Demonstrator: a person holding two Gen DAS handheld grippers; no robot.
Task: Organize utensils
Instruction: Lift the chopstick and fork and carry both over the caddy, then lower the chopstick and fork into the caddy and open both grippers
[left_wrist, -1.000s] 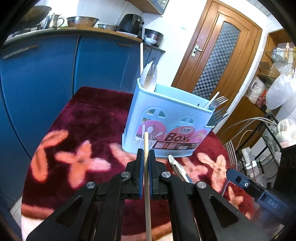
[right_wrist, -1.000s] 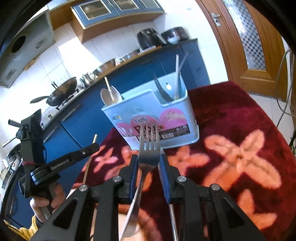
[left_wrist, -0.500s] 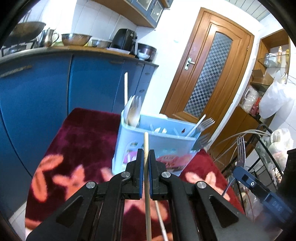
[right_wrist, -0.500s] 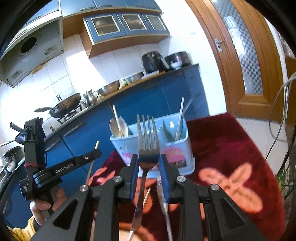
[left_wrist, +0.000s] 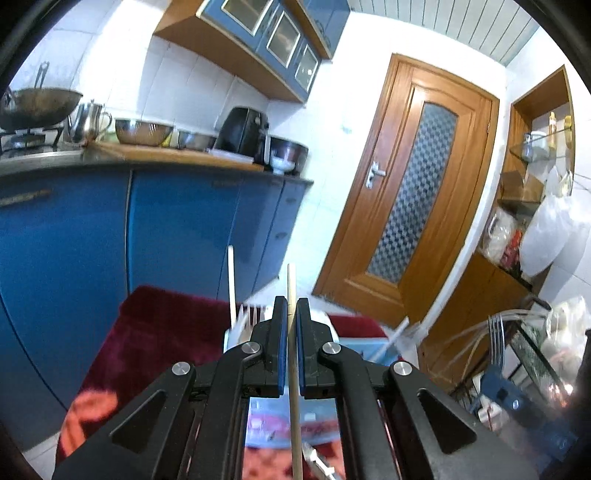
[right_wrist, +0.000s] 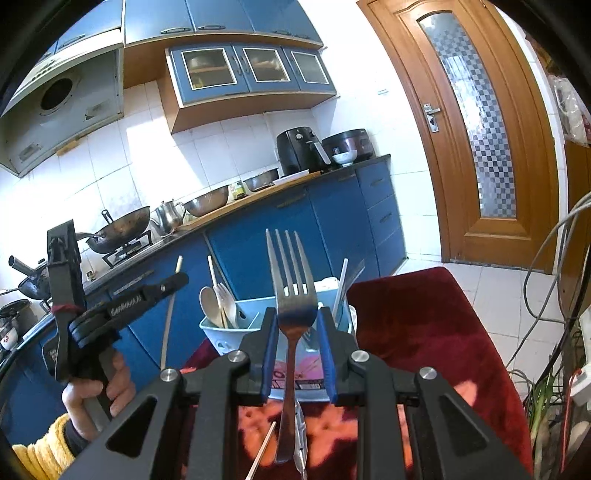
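Between the blue-padded fingers of the left gripper (left_wrist: 291, 314) a single wooden chopstick (left_wrist: 293, 373) is clamped upright, its tip standing clear above the fingertips toward twelve o'clock. Behind and below it, partly hidden by the black gripper body, a pale blue utensil caddy (left_wrist: 369, 350) is seen on a dark red floral cloth (left_wrist: 147, 332). By the right gripper (right_wrist: 295, 317) a steel fork (right_wrist: 291, 295) is held at its neck, tines up at twelve o'clock and handle hanging toward six; the jaws are closed on it with a gap kept between the pads by the metal. Beyond the fork, in the right wrist view, the caddy (right_wrist: 229, 330) is seen with spoons (right_wrist: 212, 304) in its compartment at ten o'clock and other utensil handles at two o'clock. On the cloth (right_wrist: 417, 325) below the fork, another chopstick (right_wrist: 264, 446) and a knife (right_wrist: 300, 432) are left lying. At eight o'clock the left gripper (right_wrist: 173, 280) is seen, gripped by a hand (right_wrist: 96, 387) in a yellow sleeve (right_wrist: 40, 450).
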